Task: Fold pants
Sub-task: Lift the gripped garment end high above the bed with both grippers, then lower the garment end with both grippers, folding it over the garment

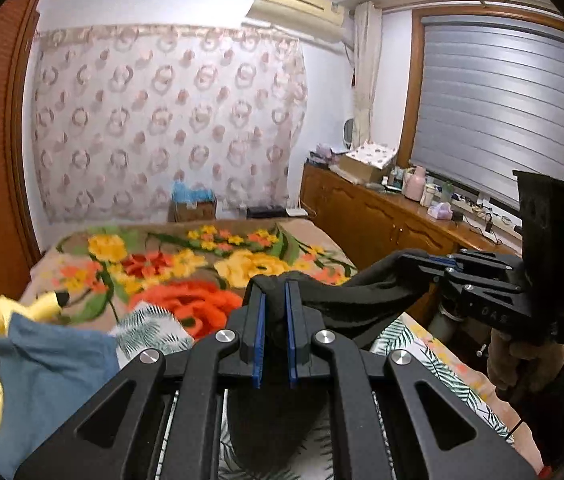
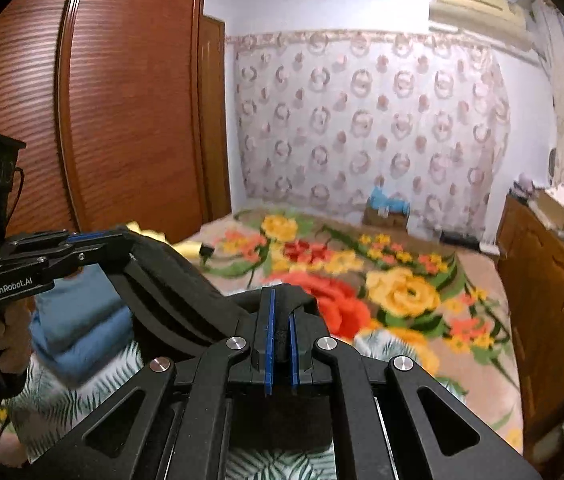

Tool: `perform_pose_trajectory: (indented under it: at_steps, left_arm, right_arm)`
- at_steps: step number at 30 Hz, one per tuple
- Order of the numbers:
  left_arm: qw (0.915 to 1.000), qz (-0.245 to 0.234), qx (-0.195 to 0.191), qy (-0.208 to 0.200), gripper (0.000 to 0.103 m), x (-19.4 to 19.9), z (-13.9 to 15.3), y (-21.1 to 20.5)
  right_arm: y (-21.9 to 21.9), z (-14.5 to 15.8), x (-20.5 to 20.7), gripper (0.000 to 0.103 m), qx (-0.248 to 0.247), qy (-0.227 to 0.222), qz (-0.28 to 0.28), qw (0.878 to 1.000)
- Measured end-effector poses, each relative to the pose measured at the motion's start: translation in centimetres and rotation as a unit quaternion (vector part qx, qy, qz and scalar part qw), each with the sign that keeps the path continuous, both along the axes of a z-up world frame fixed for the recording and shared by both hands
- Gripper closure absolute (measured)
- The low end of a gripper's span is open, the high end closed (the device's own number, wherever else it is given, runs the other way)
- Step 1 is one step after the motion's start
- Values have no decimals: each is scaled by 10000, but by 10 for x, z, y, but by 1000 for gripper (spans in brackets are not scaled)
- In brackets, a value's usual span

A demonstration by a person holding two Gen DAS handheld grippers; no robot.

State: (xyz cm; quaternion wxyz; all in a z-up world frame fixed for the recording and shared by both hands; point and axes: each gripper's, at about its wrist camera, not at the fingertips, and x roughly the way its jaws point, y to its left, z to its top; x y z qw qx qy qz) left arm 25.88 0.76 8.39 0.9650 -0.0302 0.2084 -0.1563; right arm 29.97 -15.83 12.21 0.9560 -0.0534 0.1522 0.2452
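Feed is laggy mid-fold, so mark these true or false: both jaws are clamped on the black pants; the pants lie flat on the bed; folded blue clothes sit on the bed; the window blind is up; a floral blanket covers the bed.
1. Both jaws are clamped on the black pants: true, left gripper and right gripper each pinch the fabric.
2. Pants lie flat: false, they hang between the grippers.
3. Folded blue clothes on the bed: true.
4. Window blind up: false, it is lowered.
5. Floral blanket on the bed: true.

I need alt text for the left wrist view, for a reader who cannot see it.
The left gripper pinches black pants held above a bed with a flowered blanket. To the right, the right gripper grips the same pants.
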Motion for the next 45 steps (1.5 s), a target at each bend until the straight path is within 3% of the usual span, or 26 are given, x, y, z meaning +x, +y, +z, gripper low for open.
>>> perform_pose_trajectory:
  at_steps: [4, 9, 15, 27, 37, 45]
  left_arm:
    - [9999, -9, 96, 41, 93, -12, -10, 2]
    - [9990, -51, 94, 428, 93, -31, -46, 2]
    - [9983, -166, 9, 567, 93, -71, -70, -4]
    - [9968, -256, 34, 763, 93, -131, -105, -15]
    - [9965, -394, -5, 733, 93, -182, -109, -30]
    - [9958, -398, 34, 824, 93, -200, -112, -31]
  right_arm:
    - [4, -3, -10, 97, 76, -107, 14, 9999]
    - [4, -47, -26, 97, -69, 304, 20, 9995]
    - [10, -72, -59, 97, -128, 537, 6, 9985]
    - [5, -91, -119, 97, -211, 782, -191, 9965]
    - [2, -95, -172, 97, -215, 817, -208, 9962]
    - [-6, -98, -200, 97, -92, 867, -149, 9961]
